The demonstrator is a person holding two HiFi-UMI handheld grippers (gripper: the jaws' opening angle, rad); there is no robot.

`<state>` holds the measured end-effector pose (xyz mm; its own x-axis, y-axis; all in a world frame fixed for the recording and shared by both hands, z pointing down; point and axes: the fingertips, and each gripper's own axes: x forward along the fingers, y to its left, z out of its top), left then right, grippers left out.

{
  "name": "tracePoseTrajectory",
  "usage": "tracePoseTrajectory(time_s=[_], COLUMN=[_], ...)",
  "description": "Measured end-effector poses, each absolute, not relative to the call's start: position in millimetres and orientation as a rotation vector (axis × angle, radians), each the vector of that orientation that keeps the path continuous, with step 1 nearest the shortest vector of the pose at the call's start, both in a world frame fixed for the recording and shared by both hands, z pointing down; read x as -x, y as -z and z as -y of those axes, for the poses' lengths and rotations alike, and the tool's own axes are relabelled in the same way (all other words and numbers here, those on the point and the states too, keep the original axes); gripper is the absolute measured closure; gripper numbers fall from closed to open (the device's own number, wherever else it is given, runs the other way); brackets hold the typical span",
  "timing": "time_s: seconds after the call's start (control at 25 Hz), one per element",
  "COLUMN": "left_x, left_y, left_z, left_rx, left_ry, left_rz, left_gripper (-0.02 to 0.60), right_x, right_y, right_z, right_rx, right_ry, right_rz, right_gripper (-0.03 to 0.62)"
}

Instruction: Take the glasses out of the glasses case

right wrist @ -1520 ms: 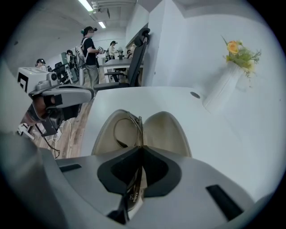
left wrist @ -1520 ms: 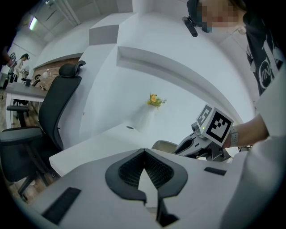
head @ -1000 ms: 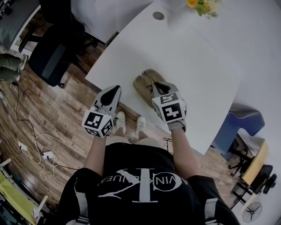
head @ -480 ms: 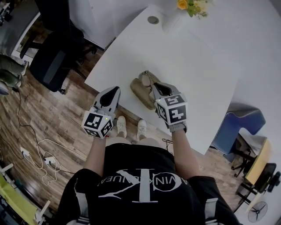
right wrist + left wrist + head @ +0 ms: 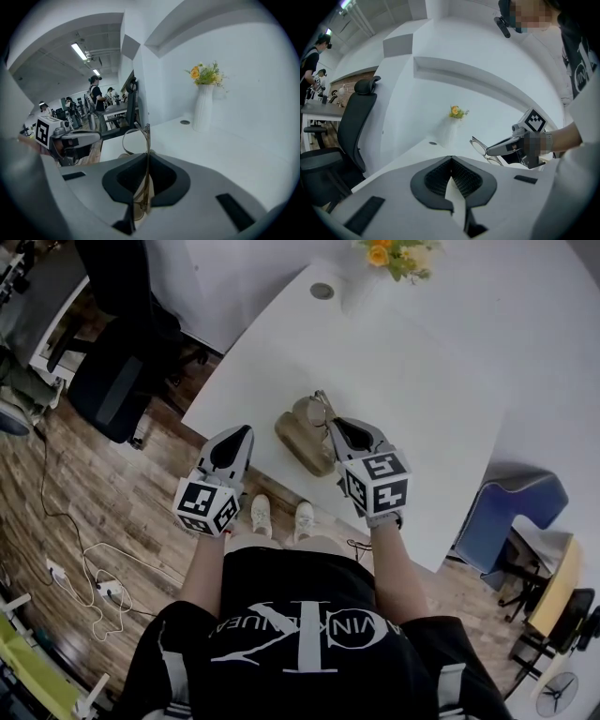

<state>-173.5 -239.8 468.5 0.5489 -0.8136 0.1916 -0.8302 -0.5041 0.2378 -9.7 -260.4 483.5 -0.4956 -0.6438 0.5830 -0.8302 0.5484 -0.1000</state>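
Right hand-held gripper point(image 5: 334, 424) pinching glasses point(image 5: 319, 407) over tan glasses case point(image 5: 302, 441) on desk point(image 5: 422, 371), left hand-held gripper point(image 5: 242, 435) pressed together, empty, black shirt point(image 5: 300, 681) with CK logo

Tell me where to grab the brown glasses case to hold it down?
Probably pinch the glasses case at its left end, coming from the left with the left hand-held gripper: that end faces it, clear of the right hand-held gripper holding the glasses.

Beyond the glasses case point(image 5: 302, 435) at its near edge, the tabletop point(image 5: 422, 371) lies wide and bare. Only a flower vase point(image 5: 203, 108) stands at the far end. An office chair point(image 5: 117, 381) crowds the floor on the left.
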Motion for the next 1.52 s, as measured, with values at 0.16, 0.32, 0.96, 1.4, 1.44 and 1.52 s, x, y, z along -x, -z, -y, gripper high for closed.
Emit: tracePoseTrajectory(time_s=[0.16,0.32,0.96,1.4,1.44,1.52], left_x=[172,170,167,174,175,175], left_y=[-464,-458,-438,-420,-419,-417], left_z=[240,239,236,239,239,240], left_rx=[-2.496,-2.504,-2.530,-2.548,-2.550,-2.555], left_ry=[-0.079,-0.080,-0.077,-0.059,-0.058,-0.057], left_rz=[1.369,1.383,1.433,1.486,1.489,1.493], left_gripper=[0.568,0.568,0.568,0.568,0.568,0.568], right_x=[2,-6,-38,-56,-57,-60], right_y=[-475,-466,-442,-424,-422,-419], right_z=[259,256,236,233,233,232], right_rx=[-1.222,-1.252,-1.352,-1.447,-1.454,-1.469], right_ry=[-0.501,-0.482,-0.388,-0.359,-0.353,-0.348], right_rz=[2.338,2.376,2.477,2.534,2.537,2.547], right_gripper=[0.560,0.560,0.560,0.560,0.560,0.560])
